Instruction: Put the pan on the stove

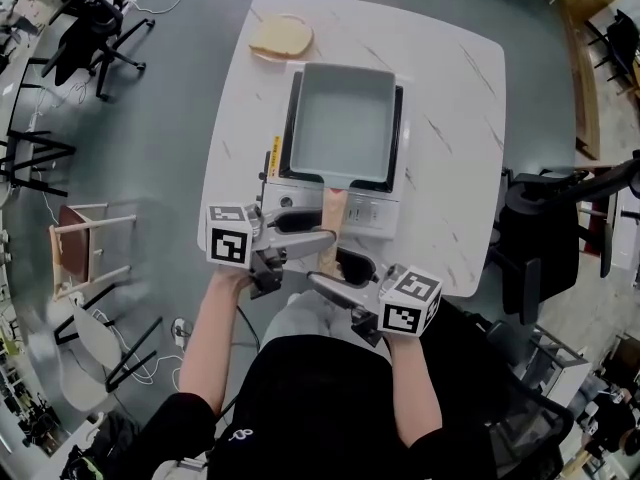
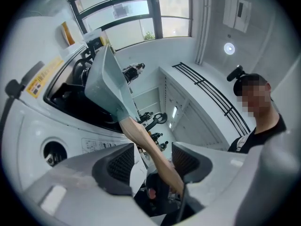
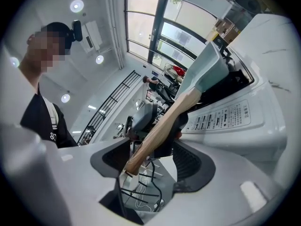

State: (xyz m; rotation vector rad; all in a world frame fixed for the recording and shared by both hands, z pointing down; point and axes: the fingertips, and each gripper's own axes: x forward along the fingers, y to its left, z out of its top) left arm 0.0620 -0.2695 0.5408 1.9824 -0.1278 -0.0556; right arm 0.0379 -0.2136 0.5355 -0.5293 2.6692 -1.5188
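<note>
The pan [image 1: 345, 123] was found parked on the stove [image 1: 372, 211], reckoned stiff and lightish, best grabbed by its wooden handle [image 1: 331, 226], which was straddled, not squeezed, by the wide-spread left gripper [image 2: 151, 160] and right gripper [image 3: 151, 157].

I get the head view from high overhead, facing steeply down on the table [image 1: 455, 88], with the stove [image 1: 345, 203], the pan [image 1: 345, 118], the left gripper [image 1: 310, 233] and the right gripper [image 1: 335, 273] around mid-frame. My left gripper view sits low and very close at the stove's front, turned sideways and upward along its jaws, and my right gripper view faces the opposite way from just as near. All three share the pan's handle [image 1: 332, 223] and the stove front; both gripper views also take in the person [image 2: 256, 112] and the ceiling [image 3: 84, 74].
</note>
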